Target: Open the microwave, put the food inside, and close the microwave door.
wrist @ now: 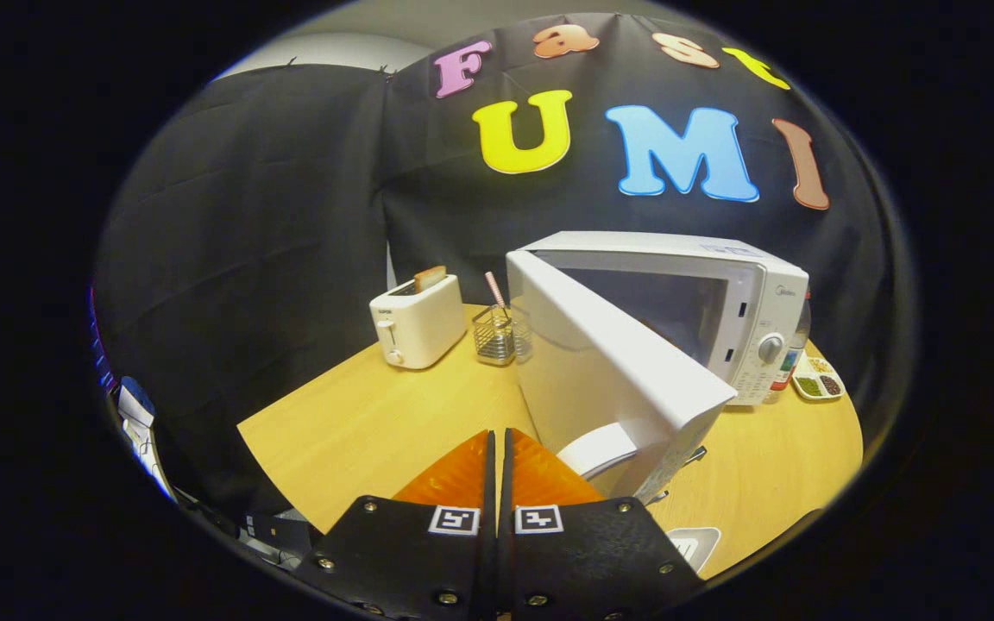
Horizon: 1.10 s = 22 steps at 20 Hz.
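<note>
With the tongs [498, 440] pressed together and empty, push the white boxy microwave [704, 293]'s half-open white door [609, 379] squarely until it latches.

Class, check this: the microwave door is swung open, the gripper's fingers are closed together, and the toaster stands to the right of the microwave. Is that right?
Not quite. The gripper view shows the toaster left of the microwave, beyond the wire basket. The door is open and the gripper shut, as stated.

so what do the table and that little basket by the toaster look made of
Table: pale wood or wood-look laminate, with faint grain and a smooth matte sheen. Basket: thin metal wire, an open grid with silvery glints. The gripper is shut, empty.
</note>
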{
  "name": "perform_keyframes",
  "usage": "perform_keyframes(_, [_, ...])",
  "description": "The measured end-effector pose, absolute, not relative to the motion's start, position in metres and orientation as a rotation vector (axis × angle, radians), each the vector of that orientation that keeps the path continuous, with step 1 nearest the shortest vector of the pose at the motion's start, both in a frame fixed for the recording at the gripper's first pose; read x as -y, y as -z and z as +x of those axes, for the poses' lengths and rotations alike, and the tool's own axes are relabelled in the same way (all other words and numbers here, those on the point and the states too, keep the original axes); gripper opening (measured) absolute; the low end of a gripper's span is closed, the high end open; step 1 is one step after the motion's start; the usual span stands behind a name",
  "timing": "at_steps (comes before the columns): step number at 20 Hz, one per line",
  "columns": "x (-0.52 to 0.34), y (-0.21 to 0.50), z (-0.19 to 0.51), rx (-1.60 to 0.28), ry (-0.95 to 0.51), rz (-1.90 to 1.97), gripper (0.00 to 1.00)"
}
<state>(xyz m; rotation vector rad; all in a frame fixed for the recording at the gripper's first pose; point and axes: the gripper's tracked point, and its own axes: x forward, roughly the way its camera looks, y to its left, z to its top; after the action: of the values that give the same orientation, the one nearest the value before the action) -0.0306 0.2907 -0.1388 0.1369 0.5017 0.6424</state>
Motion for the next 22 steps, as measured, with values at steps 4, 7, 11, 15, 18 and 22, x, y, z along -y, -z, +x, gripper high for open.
perform_keyframes(4, [-0.272, 0.144, -0.004, -0.511, -0.572, 0.139, 0.01])
perform_keyframes(7, [-0.257, 0.149, 0.015, -0.512, -0.522, 0.133, 0.01])
perform_keyframes(11, [-0.239, 0.157, 0.039, -0.524, -0.462, 0.123, 0.01])
perform_keyframes(15, [-0.225, 0.165, 0.060, -0.533, -0.406, 0.110, 0.01])
perform_keyframes(18, [-0.217, 0.169, 0.078, -0.535, -0.369, 0.090, 0.01])
perform_keyframes(22, [-0.210, 0.171, 0.105, -0.528, -0.323, 0.070, 0.01])
